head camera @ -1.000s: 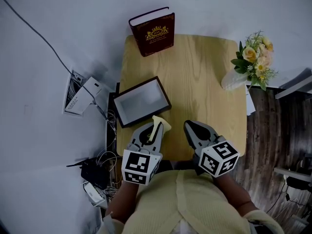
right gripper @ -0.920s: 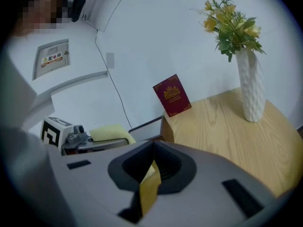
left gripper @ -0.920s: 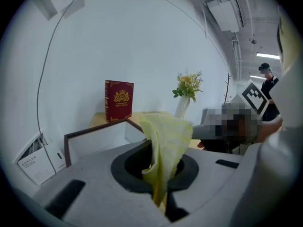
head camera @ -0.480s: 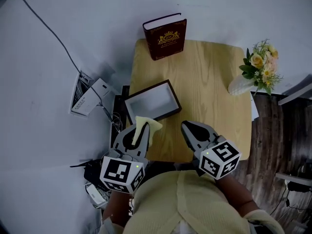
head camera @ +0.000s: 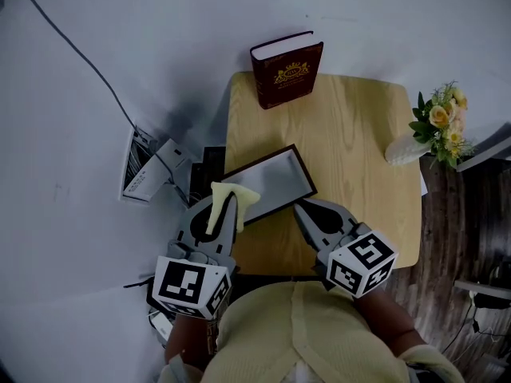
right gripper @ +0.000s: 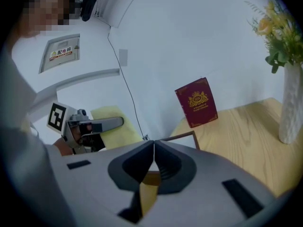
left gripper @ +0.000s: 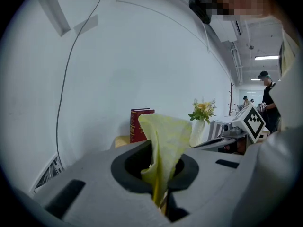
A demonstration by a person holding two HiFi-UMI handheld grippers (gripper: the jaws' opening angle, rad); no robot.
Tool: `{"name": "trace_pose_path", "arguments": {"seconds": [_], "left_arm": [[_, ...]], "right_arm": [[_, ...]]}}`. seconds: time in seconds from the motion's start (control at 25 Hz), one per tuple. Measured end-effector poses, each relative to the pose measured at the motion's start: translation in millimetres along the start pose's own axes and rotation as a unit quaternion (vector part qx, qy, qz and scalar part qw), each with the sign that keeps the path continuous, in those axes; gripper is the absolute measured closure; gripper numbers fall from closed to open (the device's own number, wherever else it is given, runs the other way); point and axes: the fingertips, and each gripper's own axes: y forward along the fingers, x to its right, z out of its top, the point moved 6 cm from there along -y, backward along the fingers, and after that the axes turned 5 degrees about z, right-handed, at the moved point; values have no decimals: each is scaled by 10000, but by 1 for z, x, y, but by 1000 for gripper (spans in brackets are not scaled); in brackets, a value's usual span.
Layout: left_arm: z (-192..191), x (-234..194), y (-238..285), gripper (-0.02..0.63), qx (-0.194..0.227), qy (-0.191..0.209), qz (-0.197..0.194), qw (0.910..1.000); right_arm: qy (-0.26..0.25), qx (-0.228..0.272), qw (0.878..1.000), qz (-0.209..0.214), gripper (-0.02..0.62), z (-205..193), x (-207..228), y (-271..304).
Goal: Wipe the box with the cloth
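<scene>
The box (head camera: 275,180) is a shallow dark-framed tray with a pale inside, lying on the left part of the wooden table (head camera: 359,158). My left gripper (head camera: 224,204) is shut on a yellow cloth (head camera: 237,195), which hangs over the box's near-left corner. In the left gripper view the cloth (left gripper: 166,141) stands up between the jaws of the left gripper (left gripper: 158,150). My right gripper (head camera: 302,209) is shut with nothing in it, its tips just off the box's near edge. In the right gripper view that gripper (right gripper: 154,144) points at the box (right gripper: 184,137).
A red book (head camera: 287,69) stands upright at the table's far edge. A white vase of flowers (head camera: 437,128) sits at the right edge. Cables and white devices (head camera: 148,172) lie on the floor left of the table.
My left gripper has carried the cloth leftward and slightly forward, from the table's near edge to the box's near-left corner. The right gripper has kept its place, still shut.
</scene>
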Motion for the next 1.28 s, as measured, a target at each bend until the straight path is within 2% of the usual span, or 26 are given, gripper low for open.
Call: {"name": "trace_pose_path", "arguments": {"seconds": [0.36, 0.6, 0.88, 1.04, 1.12, 1.28], "left_arm": [[24, -65, 5, 583, 286, 156, 333, 9989], [19, -93, 20, 582, 219, 190, 282, 9992], [-17, -113, 60, 582, -302, 114, -139, 9994], [-38, -119, 81, 582, -541, 315, -340, 9975], [-46, -119, 91, 583, -695, 319, -560, 9955], [-59, -110, 108, 583, -1036, 40, -1062, 9889]], "right_arm": [[-99, 16, 9999, 11, 565, 13, -14, 37], [-112, -74, 9999, -68, 565, 15, -18, 57], [-288, -186, 9993, -154, 565, 20, -25, 81], [-210, -264, 9991, -243, 566, 14, -29, 93], [-153, -290, 9989, -336, 566, 10, -28, 95], [-140, -341, 9983, -461, 565, 5, -22, 89]]}}
